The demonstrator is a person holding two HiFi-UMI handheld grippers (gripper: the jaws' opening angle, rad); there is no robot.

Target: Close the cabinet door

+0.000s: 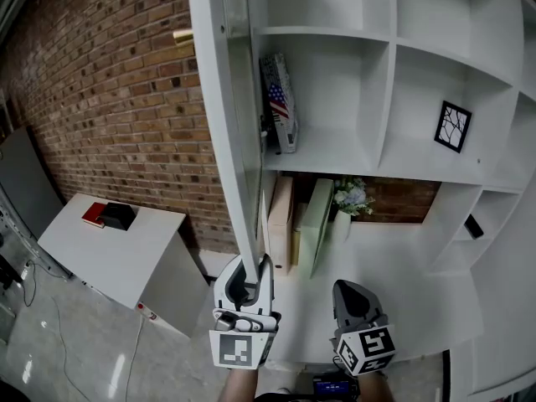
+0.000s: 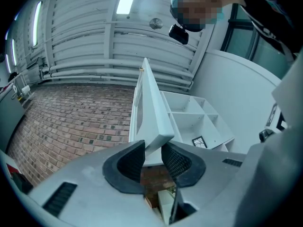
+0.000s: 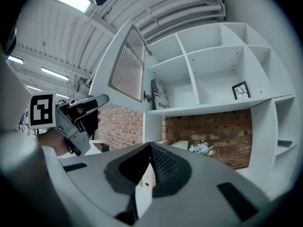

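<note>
your left gripper is clenched on the lower corner of the cabinet door; in the left gripper view both pads press against that white corner, one on each face

the door is swung wide open and stands out from the white shelving unit towards you, so the head view meets it nearly edge-on, a long narrow band running from the top of the picture down into your left gripper

its long axis is upright, the hinged edge sits far from you on the unit's left upright, and the free edge points near, at you

a brass knob sticks out of its left face, towards the brick wall

in the right gripper view the door shows a slatted panel, and the left gripper reaches up from the left below it

your right gripper is just right of the left one, apart from the door, its jaws pressed together at the tips with nothing between them, as the right gripper view shows

behind the door, in the left compartment, a box with a flag print leans upright, and a framed picture stands in a compartment well to the right

flowers sit in the recess below the shelves

a low white cabinet at the left carries a red item touching a black one
</note>
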